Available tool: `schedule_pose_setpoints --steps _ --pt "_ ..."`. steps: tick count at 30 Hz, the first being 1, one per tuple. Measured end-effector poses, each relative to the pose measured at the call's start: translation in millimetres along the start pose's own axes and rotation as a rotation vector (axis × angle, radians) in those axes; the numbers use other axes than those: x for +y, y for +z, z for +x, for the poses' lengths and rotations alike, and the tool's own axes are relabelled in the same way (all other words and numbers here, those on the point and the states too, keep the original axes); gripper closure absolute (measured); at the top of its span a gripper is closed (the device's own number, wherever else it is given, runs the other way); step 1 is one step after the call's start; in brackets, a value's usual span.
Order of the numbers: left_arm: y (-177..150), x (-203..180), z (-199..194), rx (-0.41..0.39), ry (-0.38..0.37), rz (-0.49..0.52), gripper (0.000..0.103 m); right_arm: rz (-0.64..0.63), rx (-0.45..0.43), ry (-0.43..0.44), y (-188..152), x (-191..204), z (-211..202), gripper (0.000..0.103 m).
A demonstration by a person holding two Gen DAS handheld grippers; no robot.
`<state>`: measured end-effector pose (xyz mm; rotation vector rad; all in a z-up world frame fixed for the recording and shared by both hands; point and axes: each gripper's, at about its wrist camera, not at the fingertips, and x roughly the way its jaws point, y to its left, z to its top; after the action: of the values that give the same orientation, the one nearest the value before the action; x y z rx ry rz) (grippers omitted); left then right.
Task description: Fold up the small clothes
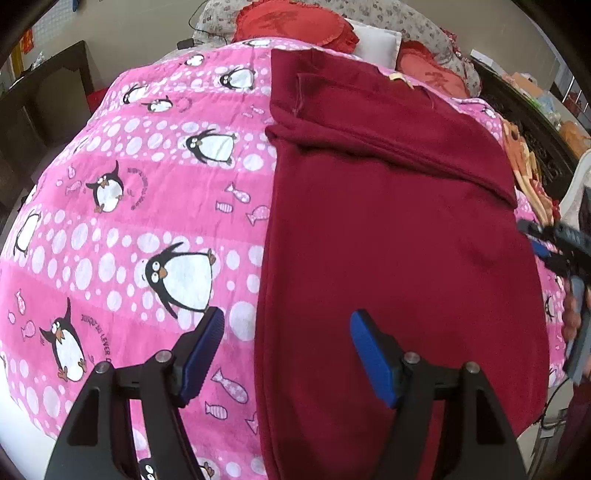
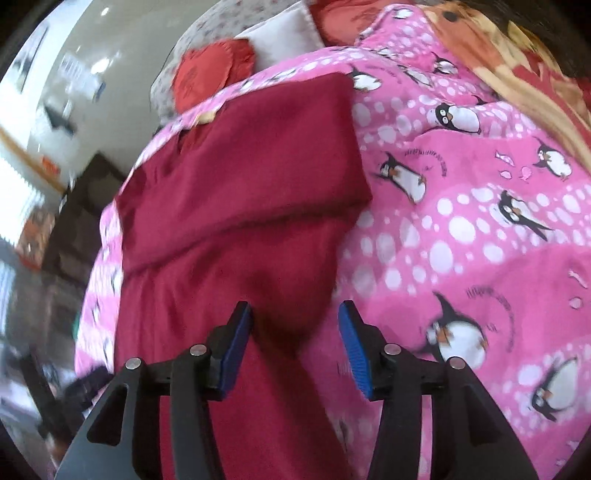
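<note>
**Sleeves in, bottom hem next**

We have the maroon garment [image 1: 399, 236] lying flat down the centre-right of the left wrist view, on the pink penguin blanket [image 1: 110, 229]. Its sleeves look already folded across the chest in the upper part of the frame, so we judge the side folds done and the lengthwise fold in hand.

Our left gripper [image 1: 287, 356] hangs wide apart at the lower centre, straddling the garment's left edge and holding nothing. In the right wrist view, our right gripper [image 2: 295, 341] is also spread, empty, over the right edge of the cloth [image 2: 236, 206]; that view is blurred.

Next we would need both tools to pinch the near hem corners and carry them toward the collar. Red cushions [image 1: 295, 22] sit at the top.
</note>
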<state>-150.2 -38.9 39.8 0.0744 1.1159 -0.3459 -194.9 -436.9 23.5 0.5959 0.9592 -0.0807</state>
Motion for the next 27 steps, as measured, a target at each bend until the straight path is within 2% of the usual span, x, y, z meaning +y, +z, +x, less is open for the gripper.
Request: schedule_pose_setpoints --steps 3,4,5,6,10,13,19,22,27 --pt "-1 1 2 0.001 -0.002 -0.006 0.028 0.05 -0.008 -0.017 14 -5 15 0.081" --pt "-1 2 2 0.001 -0.001 -0.008 0.028 0.06 -0.008 -0.02 18 -7 21 0.086" --pt "-2 3 3 0.002 0.0 -0.01 0.028 0.064 -0.01 -0.017 20 -8 25 0.101" --pt "-2 4 4 0.006 -0.001 -0.014 0.028 0.06 -0.012 -0.018 22 -8 28 0.103" --pt "-4 10 8 0.021 0.007 -0.033 0.028 -0.027 -0.045 -0.054 26 -1 24 0.103" --pt "-6 12 9 0.02 0.015 -0.044 0.028 -0.071 -0.116 -0.093 29 3 9 0.103" --pt "-8 6 10 0.014 0.049 -0.023 0.028 -0.111 -0.078 -0.168 31 3 33 0.103" --pt "-8 5 11 0.014 0.057 -0.019 0.027 -0.114 -0.074 -0.168 31 5 30 0.103" --pt "-12 1 12 0.004 0.067 -0.008 0.024 -0.121 -0.066 -0.182 19 9 1 0.103"
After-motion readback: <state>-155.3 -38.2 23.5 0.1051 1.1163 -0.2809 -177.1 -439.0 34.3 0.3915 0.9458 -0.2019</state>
